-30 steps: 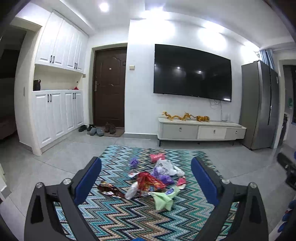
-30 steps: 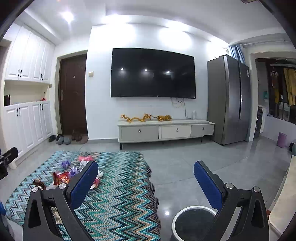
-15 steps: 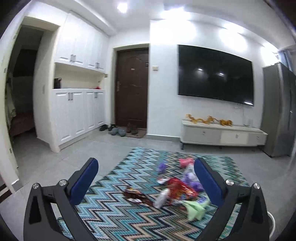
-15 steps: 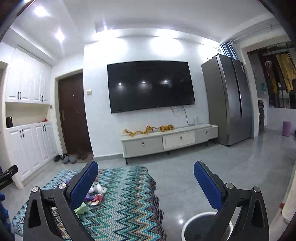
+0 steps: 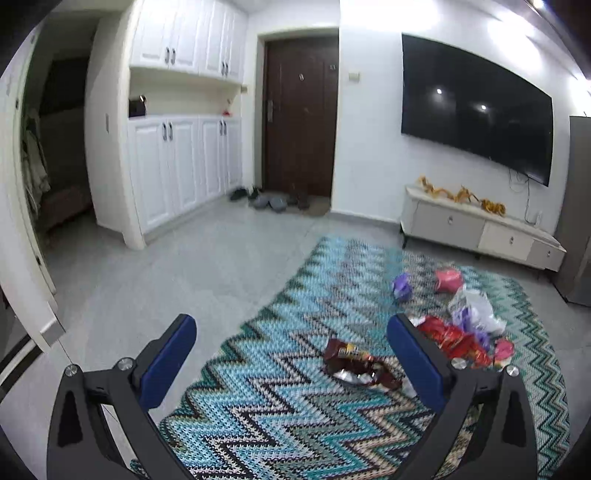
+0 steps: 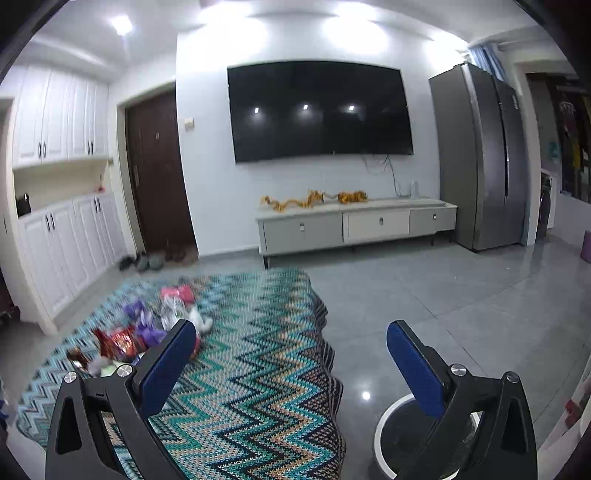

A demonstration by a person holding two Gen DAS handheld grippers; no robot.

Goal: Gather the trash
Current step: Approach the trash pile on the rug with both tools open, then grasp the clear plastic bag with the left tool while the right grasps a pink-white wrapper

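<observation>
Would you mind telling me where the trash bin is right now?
In the right wrist view, the trash bin stands on the grey floor at lower right, just past the rug's right edge.

We see a room brightly lit by ceiling spotlights (image 6: 122, 25), which glare off the television (image 6: 317, 110). Fisheye bending darkens our corners, and the trash (image 6: 147, 328) looks motion-blurred.

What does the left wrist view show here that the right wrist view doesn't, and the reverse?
Left wrist only: a dark doorway at far left, and the brown snack wrapper seen sharply. Right wrist only: the white-rimmed bin on the tiles, and the whole grey fridge. Both: the zigzag rug, the trash pile, TV, brown door, and an open, empty claw.
</observation>
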